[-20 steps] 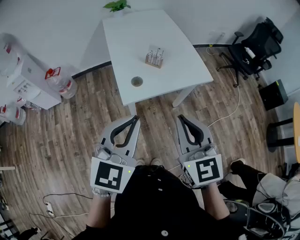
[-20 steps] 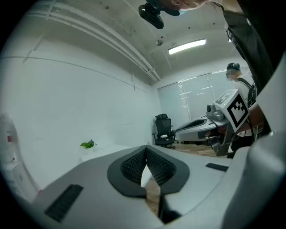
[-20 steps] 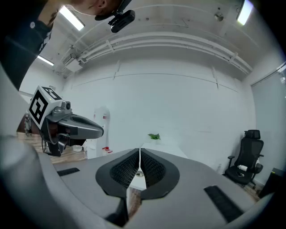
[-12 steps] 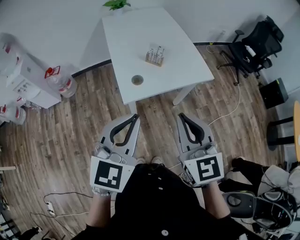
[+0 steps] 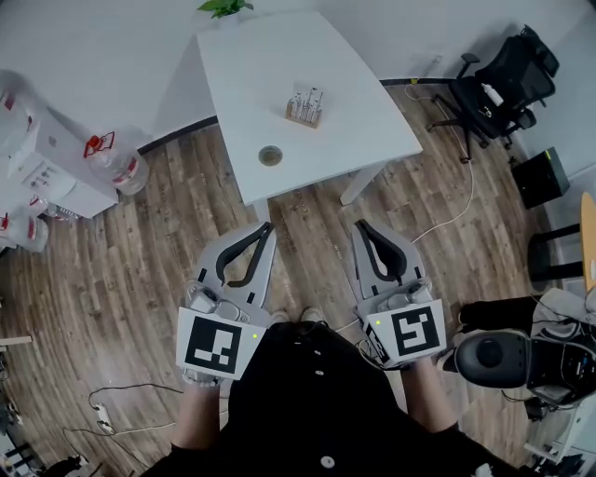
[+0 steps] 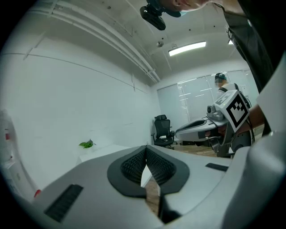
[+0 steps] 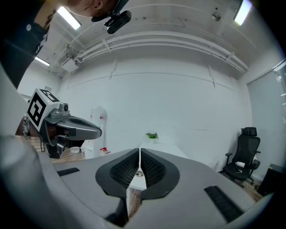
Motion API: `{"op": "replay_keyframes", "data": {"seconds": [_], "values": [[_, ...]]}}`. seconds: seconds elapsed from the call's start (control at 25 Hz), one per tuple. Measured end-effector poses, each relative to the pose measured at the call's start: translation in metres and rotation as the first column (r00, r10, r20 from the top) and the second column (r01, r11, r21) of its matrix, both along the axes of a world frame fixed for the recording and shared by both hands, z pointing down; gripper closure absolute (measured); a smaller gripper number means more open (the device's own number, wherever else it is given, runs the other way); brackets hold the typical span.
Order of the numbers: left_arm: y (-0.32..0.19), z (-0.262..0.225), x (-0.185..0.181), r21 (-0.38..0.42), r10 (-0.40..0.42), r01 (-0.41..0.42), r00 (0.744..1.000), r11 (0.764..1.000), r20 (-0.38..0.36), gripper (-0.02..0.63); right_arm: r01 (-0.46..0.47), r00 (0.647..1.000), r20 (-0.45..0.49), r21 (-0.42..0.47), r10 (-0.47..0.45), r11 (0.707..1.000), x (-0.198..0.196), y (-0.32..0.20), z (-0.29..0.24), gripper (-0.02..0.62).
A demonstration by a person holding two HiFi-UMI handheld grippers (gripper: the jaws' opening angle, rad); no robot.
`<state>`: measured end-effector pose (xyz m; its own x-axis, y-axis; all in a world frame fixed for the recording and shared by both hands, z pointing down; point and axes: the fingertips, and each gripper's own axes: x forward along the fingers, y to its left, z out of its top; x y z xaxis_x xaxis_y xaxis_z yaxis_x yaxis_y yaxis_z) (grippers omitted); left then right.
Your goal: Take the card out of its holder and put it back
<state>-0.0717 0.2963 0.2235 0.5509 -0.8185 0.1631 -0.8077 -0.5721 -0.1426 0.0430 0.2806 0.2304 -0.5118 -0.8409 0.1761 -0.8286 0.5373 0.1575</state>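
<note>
Grey left tool [image 5: 267, 235], right tool [image 5: 359, 229]; black top [image 5: 317, 401]

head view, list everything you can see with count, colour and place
table: one, white, top centre
card holder: one, wooden base with pale cards, middle of the table
ring-shaped object: one, grey, on the table nearer the person
plant: one, green, table's far edge
office chair: one, black, upper right
water jug: at least one, clear with red handle, floor at left
cable: one, white, floor right of the table
floor: brown wood planks, all around
left gripper: one, grey, shut and empty, held low, left of centre
right gripper: one, grey, shut and empty, held low, right of centre
person's top: black, bottom centre
</note>
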Motion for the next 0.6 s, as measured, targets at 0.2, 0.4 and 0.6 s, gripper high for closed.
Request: {"op": "replay_keyframes", "data": {"seconds": [0.2, 0.4, 0.6], "values": [[0.001, -0.002, -0.006, 0.015, 0.017, -0.017, 1.000, 1.000, 0.001, 0.592, -0.022, 1.000, -0.001, 0.007, 0.022, 1.000, -0.004, 0.003, -0.001, 0.549], [0.004, -0.002, -0.013, 0.022, 0.037, -0.037, 0.999, 0.999, 0.003, 0.591, -0.037, 0.999, -0.008, 0.024, 0.037, 0.999, -0.012, 0.006, -0.003, 0.549], [0.008, -0.004, -0.018, 0.042, 0.061, -0.061, 0.998, 0.997, -0.003, 0.592, -0.070, 0.998, -0.006, 0.042, 0.070, 0.997, -0.018, 0.011, -0.006, 0.549]]}}
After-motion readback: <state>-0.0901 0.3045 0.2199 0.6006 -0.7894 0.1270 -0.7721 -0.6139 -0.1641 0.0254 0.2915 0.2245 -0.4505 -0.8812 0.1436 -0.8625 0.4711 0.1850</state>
